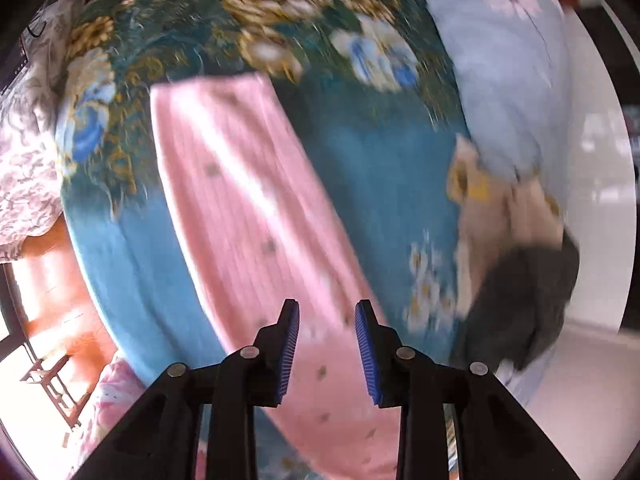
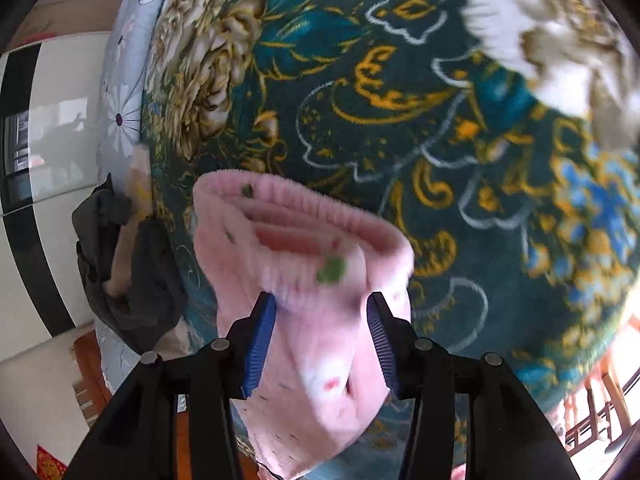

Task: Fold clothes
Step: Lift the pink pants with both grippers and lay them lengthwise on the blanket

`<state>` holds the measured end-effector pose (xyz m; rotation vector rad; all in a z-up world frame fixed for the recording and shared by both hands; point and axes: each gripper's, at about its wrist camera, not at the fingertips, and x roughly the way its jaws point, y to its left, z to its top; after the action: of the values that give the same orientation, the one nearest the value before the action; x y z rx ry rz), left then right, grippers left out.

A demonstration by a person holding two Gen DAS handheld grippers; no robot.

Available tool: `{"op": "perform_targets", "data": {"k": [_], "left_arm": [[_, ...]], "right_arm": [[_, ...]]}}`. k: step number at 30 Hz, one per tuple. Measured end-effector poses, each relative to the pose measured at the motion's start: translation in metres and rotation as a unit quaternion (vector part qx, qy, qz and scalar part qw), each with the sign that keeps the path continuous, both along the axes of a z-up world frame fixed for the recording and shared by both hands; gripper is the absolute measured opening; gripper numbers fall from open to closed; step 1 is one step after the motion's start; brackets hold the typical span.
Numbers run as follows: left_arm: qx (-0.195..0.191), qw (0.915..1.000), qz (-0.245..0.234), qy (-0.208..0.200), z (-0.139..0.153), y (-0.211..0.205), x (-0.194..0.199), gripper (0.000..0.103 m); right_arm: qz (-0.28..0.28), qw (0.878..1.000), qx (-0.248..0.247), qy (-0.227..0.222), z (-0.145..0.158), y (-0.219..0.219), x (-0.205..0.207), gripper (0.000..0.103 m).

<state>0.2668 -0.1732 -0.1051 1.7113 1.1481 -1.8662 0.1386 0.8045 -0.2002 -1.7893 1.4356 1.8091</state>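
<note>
A bed fills both of my views, covered by a teal floral blanket [image 1: 360, 168] with gold and blue blooms; in the right wrist view the same blanket [image 2: 360, 80] runs dark green with yellow scrollwork. Along its far side lies a pale blue pillow [image 1: 508, 80] printed with pink daisies, seen again at the edge of the right view [image 2: 120, 92]. Near that pillow sits a heap of dark grey and tan clothes [image 1: 520, 272], also in the right view [image 2: 120, 264].

The pink garment [image 1: 256, 216] — ribbed, with small dark specks — lies stretched in a long band across the blanket, running from the middle of the bed down under my left gripper [image 1: 327, 354]. Its jaws stand apart, nothing between the blue pads, hovering above the cloth.

My right gripper [image 2: 322, 346] has its jaws open as well, with a bunched, folded end of the pink garment [image 2: 304, 248] sitting between and just ahead of them — whether the pads touch the cloth I cannot tell. Both views are blurred.
</note>
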Motion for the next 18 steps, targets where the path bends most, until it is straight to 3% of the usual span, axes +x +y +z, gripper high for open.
{"op": "perform_targets", "data": {"k": [2,3,4,9,13,18], "left_arm": [[-0.004,0.9999,-0.008,-0.007,0.002,0.019,0.014,0.032],[-0.005,0.9999,-0.006,-0.009,0.002,0.023,0.019,0.032],[-0.006,0.9999,-0.005,-0.01,0.003,0.028,0.025,0.032],[-0.013,0.9997,0.02,-0.003,0.017,0.032,0.046,0.032],[-0.022,0.9993,0.03,0.008,0.029,0.025,0.052,0.032],[-0.018,0.9976,0.061,0.027,0.041,-0.003,0.06,0.032]], "right_arm": [[-0.005,1.0,0.005,-0.029,-0.009,0.003,-0.004,0.039],[-0.006,1.0,0.004,-0.027,-0.007,0.003,-0.007,0.022],[-0.006,1.0,0.003,-0.025,-0.004,0.002,-0.009,0.014],[0.09,0.995,0.034,0.041,0.031,0.0,-0.028,0.012],[0.089,0.993,0.051,-0.052,-0.013,0.022,-0.021,0.012],[0.133,0.987,0.079,-0.04,0.0,0.007,-0.03,0.02]]}}
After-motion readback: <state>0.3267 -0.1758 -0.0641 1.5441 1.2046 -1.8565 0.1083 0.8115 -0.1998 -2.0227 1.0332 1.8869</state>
